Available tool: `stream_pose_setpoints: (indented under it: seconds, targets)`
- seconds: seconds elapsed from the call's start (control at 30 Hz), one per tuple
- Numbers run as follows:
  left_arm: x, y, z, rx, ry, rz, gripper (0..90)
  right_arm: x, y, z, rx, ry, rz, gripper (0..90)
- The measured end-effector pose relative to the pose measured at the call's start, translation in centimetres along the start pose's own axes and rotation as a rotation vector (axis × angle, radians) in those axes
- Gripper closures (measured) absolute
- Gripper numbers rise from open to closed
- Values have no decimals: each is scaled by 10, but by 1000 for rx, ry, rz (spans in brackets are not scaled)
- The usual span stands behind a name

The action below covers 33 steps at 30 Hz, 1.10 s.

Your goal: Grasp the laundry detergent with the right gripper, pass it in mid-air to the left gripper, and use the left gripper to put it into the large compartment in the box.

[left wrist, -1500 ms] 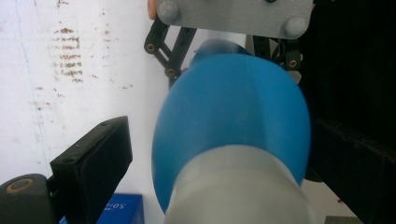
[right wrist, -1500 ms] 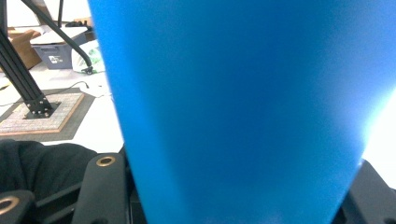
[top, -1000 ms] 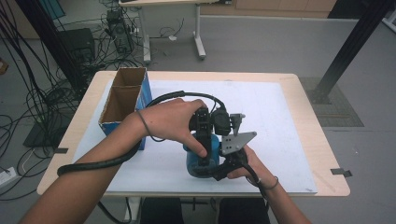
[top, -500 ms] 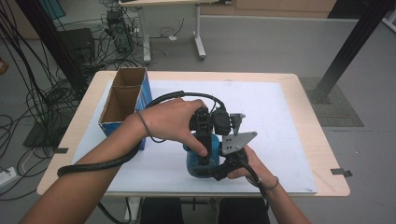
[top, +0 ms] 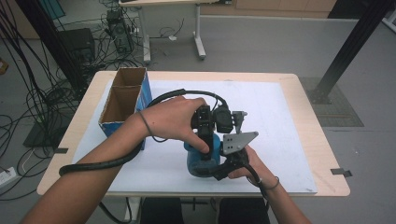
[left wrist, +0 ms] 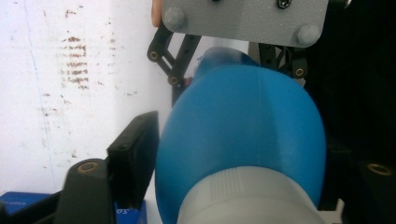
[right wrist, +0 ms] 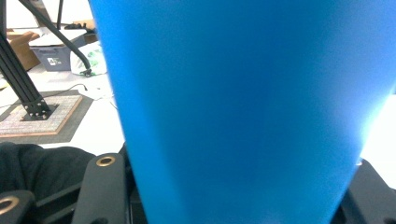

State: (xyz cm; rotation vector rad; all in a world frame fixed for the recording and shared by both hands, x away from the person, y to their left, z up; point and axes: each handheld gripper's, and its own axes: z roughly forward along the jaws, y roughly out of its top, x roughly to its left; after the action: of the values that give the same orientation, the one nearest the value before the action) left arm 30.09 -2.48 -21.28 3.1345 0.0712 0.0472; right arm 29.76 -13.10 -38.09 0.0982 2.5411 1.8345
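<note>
A blue bottle (top: pixel 201 162) with a pale ribbed cap (left wrist: pixel 243 200) stands on the white sheet near the table's front edge. My left gripper (top: pixel 205 133) comes down on it from above, its black jaws pressed on either side of the rounded blue body (left wrist: pixel 243 126), shut on it. My right gripper (top: pixel 219 171), with its grey plate (top: pixel 238 141), holds the bottle's lower body from the front right. In the right gripper view the blue wall (right wrist: pixel 238 102) sits tight between both jaws.
A blue cardboard box (top: pixel 122 100) with two open compartments stands at the table's left. A white sheet (top: pixel 280 116) covers most of the wooden table (top: pixel 322 140). A black cable (top: pixel 102 163) trails off the left gripper. Cables and table legs lie on the floor behind.
</note>
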Motion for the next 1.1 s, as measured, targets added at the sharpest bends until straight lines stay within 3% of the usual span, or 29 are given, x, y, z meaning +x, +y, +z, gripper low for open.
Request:
stream_pose_setpoints:
  seconds: [0.1, 1.1]
  targets:
    - [-1, 1, -1, -2, 0, 6, 364, 0, 0, 0, -2, -3, 3, 411]
    - [-1, 1, -1, 7, -1, 6, 371, 0, 0, 0, -3, 0, 2, 411]
